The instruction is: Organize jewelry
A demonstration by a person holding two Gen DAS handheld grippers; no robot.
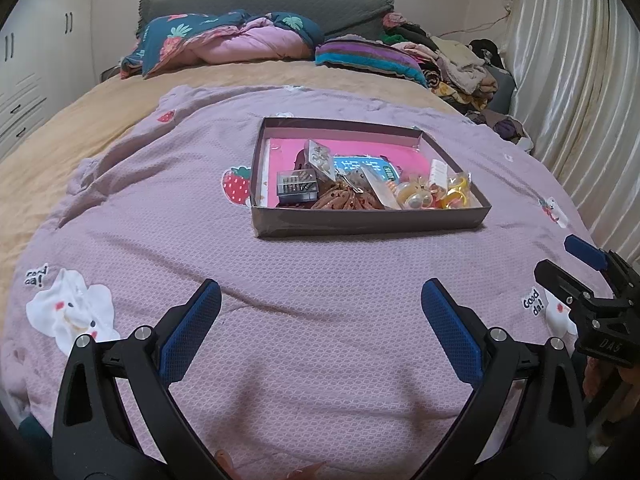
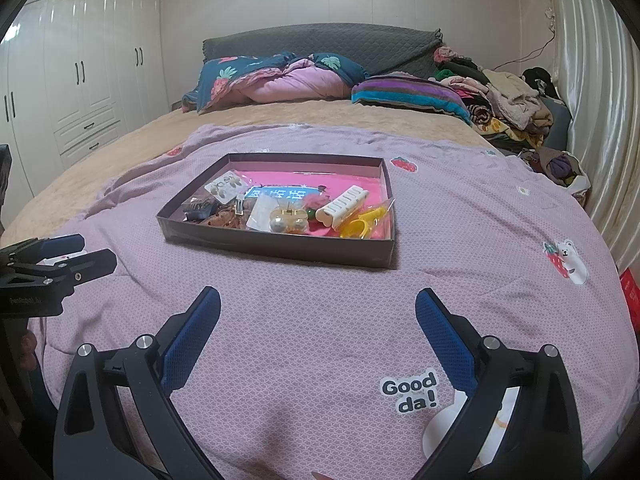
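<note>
Jaws of the left gripper (image 1: 320,320) stand spread wide over bare lilac quilted bedspread (image 1: 160,220), holding nothing. Well ahead lies the shallow dark cardboard tray (image 1: 360,226) of mixed jewelry, its near wall facing the fingers with open fabric between. Right gripper (image 2: 318,320) is equally spread and empty. Only the right view shows the white ribbed hair clip (image 2: 342,205); only the left shows the small grey box (image 1: 297,189).

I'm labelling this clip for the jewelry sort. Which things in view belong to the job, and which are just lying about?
Belongs to the job:
shallow dark cardboard tray
white ridged plastic hair clip
yellow plastic rings
brown dotted fabric scrunchie
open left tongs
open right tongs

Just lying about:
striped purple-and-teal folded blanket
heap of mixed clothes
</note>
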